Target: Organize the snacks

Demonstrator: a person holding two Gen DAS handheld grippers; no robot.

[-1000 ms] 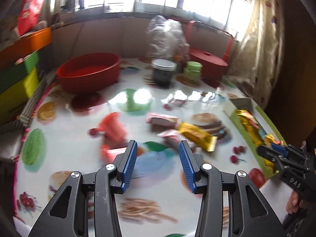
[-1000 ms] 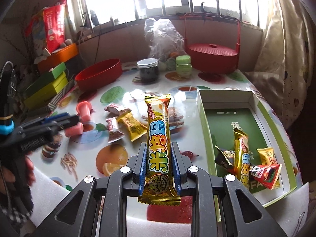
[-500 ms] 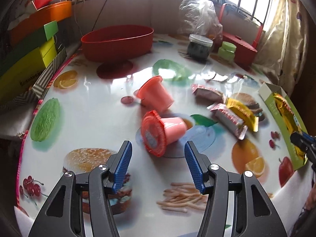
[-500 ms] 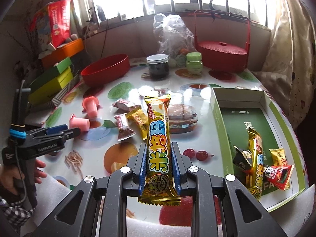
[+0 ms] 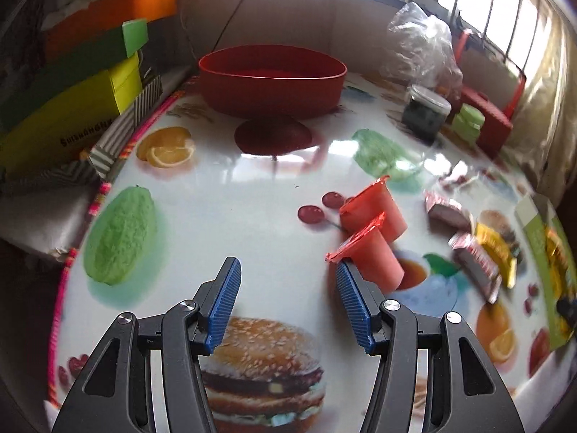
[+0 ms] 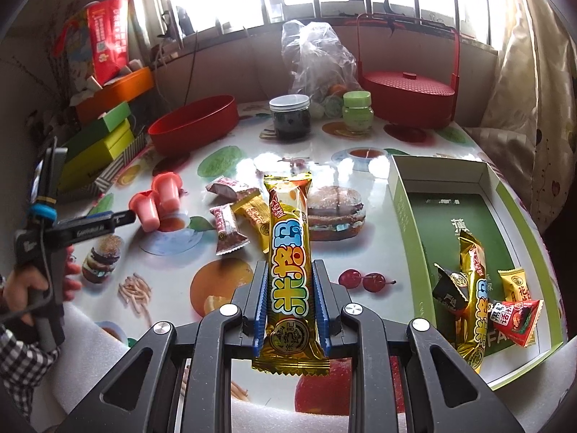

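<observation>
**Right Tool Holds Snack Bar; Left Tool Spread**

The right tool point(image 6: 290, 310) is clamped on a gold snack bar point(image 6: 287, 252), centre frame, above the table point(image 6: 360, 180). The green box point(image 6: 505, 187) sits at right. The left tool point(image 5: 286, 288) stands apart, its right finger point(image 5: 351, 296) beside a pink cup point(image 5: 371, 256).

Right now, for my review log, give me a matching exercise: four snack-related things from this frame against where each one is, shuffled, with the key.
Things:
1. long gold snack bar
2. two pink jelly cups
3. red triangular packet
4. dark jar

Places:
A. lying in the green box
B. far side of the table, near the red bowl
C. clamped in the right claw
D. on their sides beside the open left claw

Pairs: 1-C, 2-D, 3-A, 4-B
</observation>
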